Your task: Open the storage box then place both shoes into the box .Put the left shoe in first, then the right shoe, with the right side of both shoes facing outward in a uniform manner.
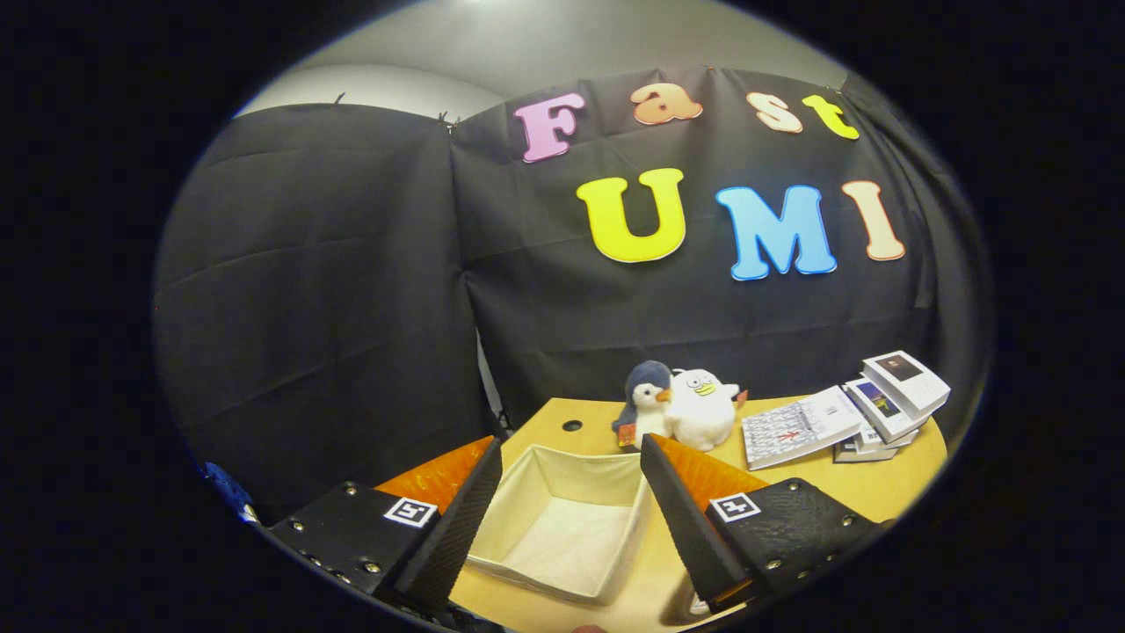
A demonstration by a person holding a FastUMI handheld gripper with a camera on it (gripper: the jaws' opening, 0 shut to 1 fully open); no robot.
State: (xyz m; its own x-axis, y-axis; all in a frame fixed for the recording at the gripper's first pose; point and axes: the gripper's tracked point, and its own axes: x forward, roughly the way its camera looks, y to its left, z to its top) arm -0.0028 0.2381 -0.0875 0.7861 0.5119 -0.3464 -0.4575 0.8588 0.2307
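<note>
A cream fabric storage box [562,527] stands open-topped on the wooden table [879,488], with nothing showing inside it. My gripper [571,453] hovers above it, open, its two fingers spread to either side of the box and nothing between them. A small white bit [699,604] peeks out under the right finger; I cannot tell what it is.
Two plush toys, a grey penguin [644,403] and a white bird [701,409], sit at the table's far edge beyond the box. Books and booklets [848,418] are stacked at the far right. A round cable hole [572,425] lies left of the toys.
</note>
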